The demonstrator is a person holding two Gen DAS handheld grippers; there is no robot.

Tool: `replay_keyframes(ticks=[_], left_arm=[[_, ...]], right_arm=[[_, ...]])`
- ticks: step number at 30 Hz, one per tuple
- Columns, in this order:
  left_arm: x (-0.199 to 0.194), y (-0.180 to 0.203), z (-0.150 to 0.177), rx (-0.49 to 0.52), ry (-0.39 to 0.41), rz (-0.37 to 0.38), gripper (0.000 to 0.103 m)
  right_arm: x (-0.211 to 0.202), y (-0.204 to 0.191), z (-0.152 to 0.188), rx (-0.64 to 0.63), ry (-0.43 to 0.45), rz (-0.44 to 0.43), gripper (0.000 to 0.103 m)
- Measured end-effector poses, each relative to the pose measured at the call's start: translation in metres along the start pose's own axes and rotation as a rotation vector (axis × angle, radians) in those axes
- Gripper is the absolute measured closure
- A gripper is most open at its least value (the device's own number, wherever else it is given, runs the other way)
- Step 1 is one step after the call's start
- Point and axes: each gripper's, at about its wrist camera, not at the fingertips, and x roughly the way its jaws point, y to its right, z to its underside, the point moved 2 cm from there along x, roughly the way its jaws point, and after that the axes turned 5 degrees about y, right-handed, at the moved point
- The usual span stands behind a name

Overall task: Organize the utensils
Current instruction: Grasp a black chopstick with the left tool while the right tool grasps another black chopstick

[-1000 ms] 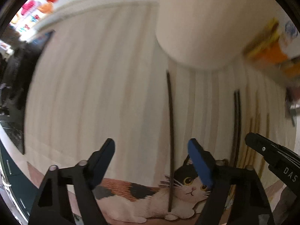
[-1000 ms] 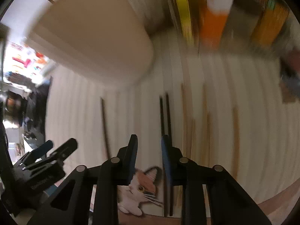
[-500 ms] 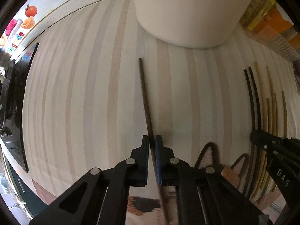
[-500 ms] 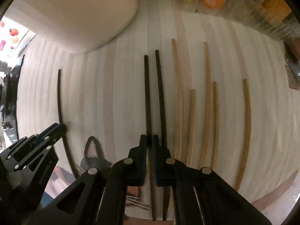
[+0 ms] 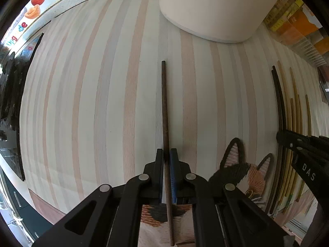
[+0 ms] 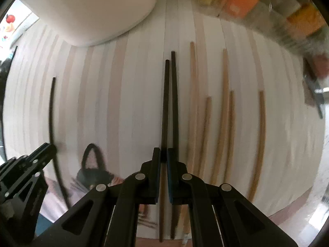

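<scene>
Both claws at the pick-up step of sorting the chopsticks. My left claw (image 5: 167, 154) is pressed together on a lone dark chopstick (image 5: 164, 103), which lies on the striped placemat (image 5: 102, 103) well apart from the rest and points toward the large white container (image 5: 216, 10). My right claw (image 6: 162, 154) is closed on the left one of a dark chopstick pair (image 6: 165, 103); its partner (image 6: 174, 103) lies just beside it, outside the claw. To the right of that pair lie five light wooden chopsticks (image 6: 225, 103) of uneven length, roughly parallel. The cat picture (image 5: 242, 170) marks the near edge of the mat.

Step in hand, as I judge it: each claw has a dark stick pinched near its near end; whether either stick has left the mat I cannot tell. The next move calls for raising the sticks level so the far tips do not drag, then bringing the lone dark stick across to its fellows, or carrying both toward the container if that is where they belong. The grip is thin, so a stick may pivot.
</scene>
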Motion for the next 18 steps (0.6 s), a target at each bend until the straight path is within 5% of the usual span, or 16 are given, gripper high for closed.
replay_keyframes(ticks=[10, 18], left_arm=[[0.008, 0.016, -0.02, 0.001, -0.014, 0.002, 0.099], [0.015, 0.024, -0.042, 0.022, -0.012, -0.013, 0.099]], right_arm=[[0.005, -0.014, -0.006, 0.002, -0.025, 0.006, 0.097], [0.004, 0.013, -0.025, 0.007, -0.048, 0.0, 0.097]])
